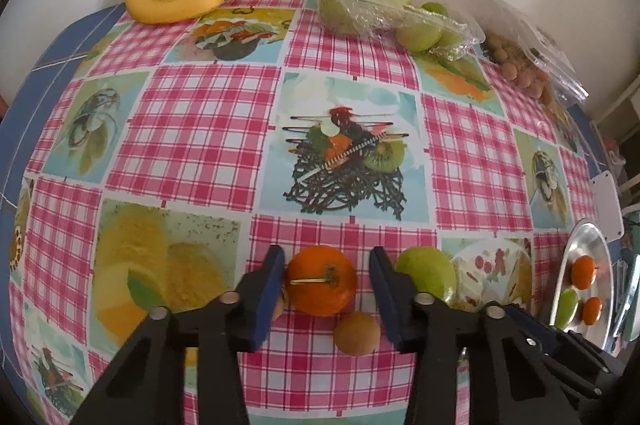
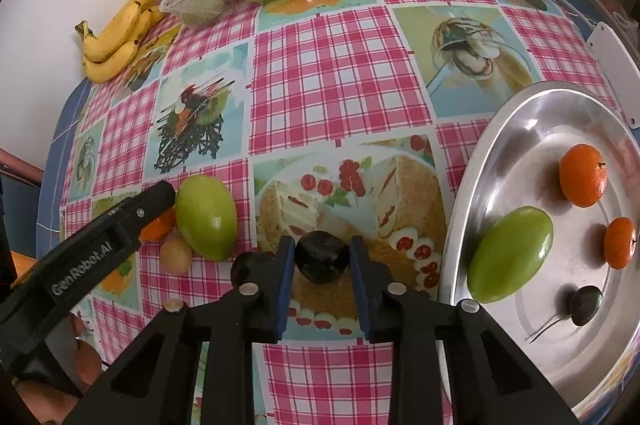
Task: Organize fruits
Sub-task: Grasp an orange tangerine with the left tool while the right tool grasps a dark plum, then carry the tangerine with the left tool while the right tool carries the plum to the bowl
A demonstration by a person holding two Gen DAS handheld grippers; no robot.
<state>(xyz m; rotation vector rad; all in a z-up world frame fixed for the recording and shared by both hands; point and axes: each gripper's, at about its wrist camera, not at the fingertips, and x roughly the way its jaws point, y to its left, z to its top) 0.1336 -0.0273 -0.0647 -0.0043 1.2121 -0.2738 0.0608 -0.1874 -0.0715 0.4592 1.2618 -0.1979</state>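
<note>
The round steel tray [image 2: 476, 161] is seen at the right edge of the tabletop [image 2: 332, 73], already loaded with a green fruit, two mandarins and a dark cherry.

Near the front edge, the largest loose piece is a green mango-like fruit [image 2: 206, 217]; it lies untouched just beside the left gripper [image 1: 326, 279]. It is judged firm, smooth and rather heavy, best taken across its short middle.

The mandarin [image 1: 320, 279] sits between the left gripper's jaws. The left pad is seen against its peel, while a narrow gap appears to remain at the right pad, so a full clamp is not yet shown. The fruit is judged light with soft, yielding peel; a hold across its widest girth with moderate pressure is advised.

A small tan fruit [image 1: 357, 333] lies touching or just beside the mandarin and could be nudged.

The dark plum-like fruit [image 2: 321, 262] is clamped between the pads of the right gripper [image 2: 321, 267]. Its skin is judged glossy, slippery and easily bruised.
</note>
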